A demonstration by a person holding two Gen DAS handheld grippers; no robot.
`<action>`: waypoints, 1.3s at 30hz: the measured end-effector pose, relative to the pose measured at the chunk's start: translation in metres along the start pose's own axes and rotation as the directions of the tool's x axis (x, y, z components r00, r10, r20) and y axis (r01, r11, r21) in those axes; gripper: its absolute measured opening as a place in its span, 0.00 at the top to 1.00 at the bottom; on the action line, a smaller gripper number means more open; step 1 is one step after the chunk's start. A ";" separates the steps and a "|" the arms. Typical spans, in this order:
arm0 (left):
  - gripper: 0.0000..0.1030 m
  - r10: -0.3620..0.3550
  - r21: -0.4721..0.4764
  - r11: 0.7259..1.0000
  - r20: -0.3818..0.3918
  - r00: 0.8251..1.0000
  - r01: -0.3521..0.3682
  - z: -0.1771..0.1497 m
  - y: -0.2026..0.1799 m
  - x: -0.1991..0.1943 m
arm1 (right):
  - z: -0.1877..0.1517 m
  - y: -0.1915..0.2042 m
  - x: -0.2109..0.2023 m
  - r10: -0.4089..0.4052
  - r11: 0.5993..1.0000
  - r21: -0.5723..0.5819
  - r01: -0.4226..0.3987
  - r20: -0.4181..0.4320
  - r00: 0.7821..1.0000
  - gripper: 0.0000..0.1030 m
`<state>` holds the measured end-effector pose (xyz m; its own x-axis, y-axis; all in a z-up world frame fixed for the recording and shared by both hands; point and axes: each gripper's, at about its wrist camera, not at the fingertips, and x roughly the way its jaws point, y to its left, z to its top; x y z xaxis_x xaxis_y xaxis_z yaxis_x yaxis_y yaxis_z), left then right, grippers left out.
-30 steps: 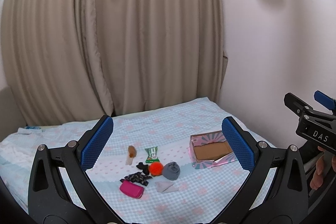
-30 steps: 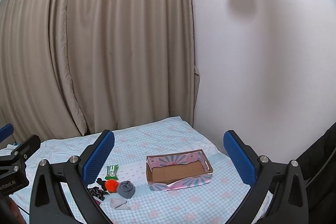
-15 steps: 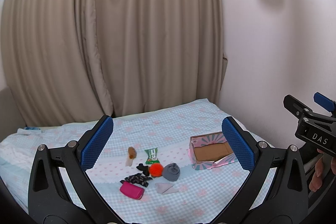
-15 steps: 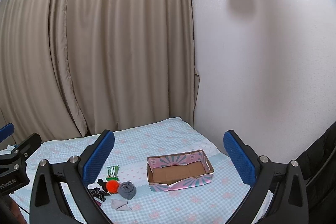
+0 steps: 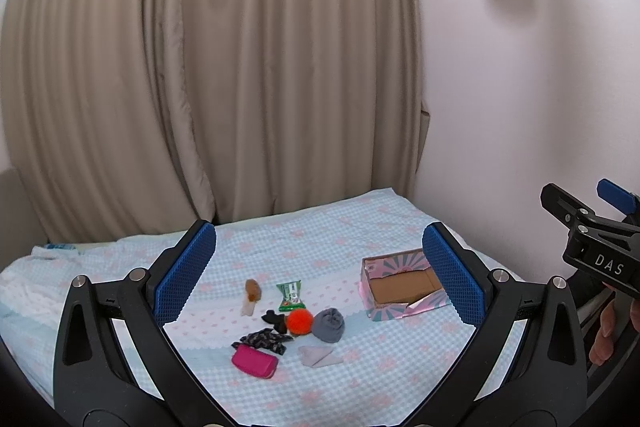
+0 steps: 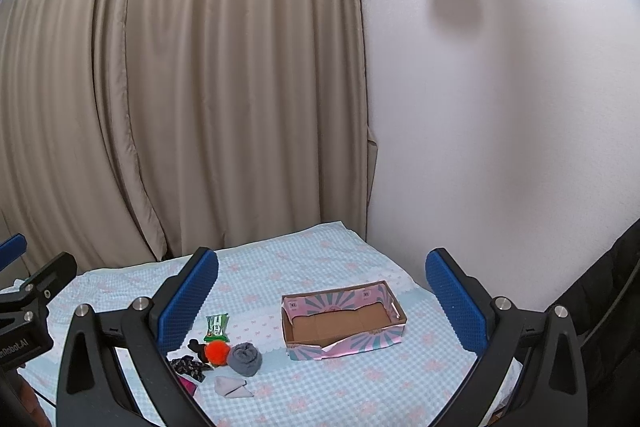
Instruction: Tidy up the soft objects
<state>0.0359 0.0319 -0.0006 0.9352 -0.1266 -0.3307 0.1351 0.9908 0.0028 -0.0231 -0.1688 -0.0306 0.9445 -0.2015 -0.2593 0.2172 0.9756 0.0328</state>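
Jaws on both tools stood wide and held nothing: the left gripper (image 5: 318, 273) and the right gripper (image 6: 322, 301) both hung well above the bed with its blue-checked, pink-flowered cover (image 5: 360, 379); the soft things lay in a loose cluster on that cover, well apart from either tool; a fluffy orange pompom (image 5: 299, 321) touched a rolled grey sock (image 5: 329, 324), with a black fabric piece (image 5: 274, 319) against its other side, a dark patterned cloth (image 5: 264, 341) just beside a magenta zipped pouch (image 5: 254, 365), and a folded pale grey cloth (image 5: 318, 355) nearest the camera; a green snack packet (image 5: 291, 295) and a small brown-and-cream toy (image 5: 251, 297) lay a little farther back; the open pink-and-teal cardboard box (image 6: 344, 341) sat empty to the right. The likely risks were these: closing on the pompom could drag the sock along, since they touched; limp cloth might slip or trail over the box wall; the soft bed could give under a downward push; the light box might shift if nudged.
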 end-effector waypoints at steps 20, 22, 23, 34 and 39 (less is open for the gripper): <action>0.00 0.182 -0.156 0.953 -0.392 0.902 -0.261 -0.127 0.103 0.102 | -0.100 0.068 0.099 0.208 0.972 -0.056 -0.227 -0.238 0.949 0.00; 0.00 0.182 -0.182 0.940 -0.447 0.876 -0.288 -0.154 0.110 0.123 | -0.123 0.077 0.117 0.243 0.961 -0.063 -0.270 -0.274 0.930 0.00; 0.00 0.179 -0.197 0.933 -0.472 0.863 -0.301 -0.170 0.113 0.133 | -0.137 0.082 0.128 0.260 0.954 -0.069 -0.292 -0.300 0.918 0.00; 0.00 0.129 -0.326 0.849 -0.635 0.762 -0.415 -0.315 0.145 0.254 | -0.268 0.110 0.225 0.298 0.920 -0.102 -0.378 -0.445 0.845 0.00; 0.00 0.104 -0.362 0.820 -0.667 0.738 -0.443 -0.350 0.159 0.301 | -0.314 0.132 0.261 0.298 0.909 -0.120 -0.400 -0.485 0.822 0.00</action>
<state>0.2241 0.1682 -0.4300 0.4854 0.0408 -0.8734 -0.4218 0.8859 -0.1931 0.1745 -0.0652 -0.3974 0.7216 0.1674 -0.6717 -0.2102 0.9775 0.0177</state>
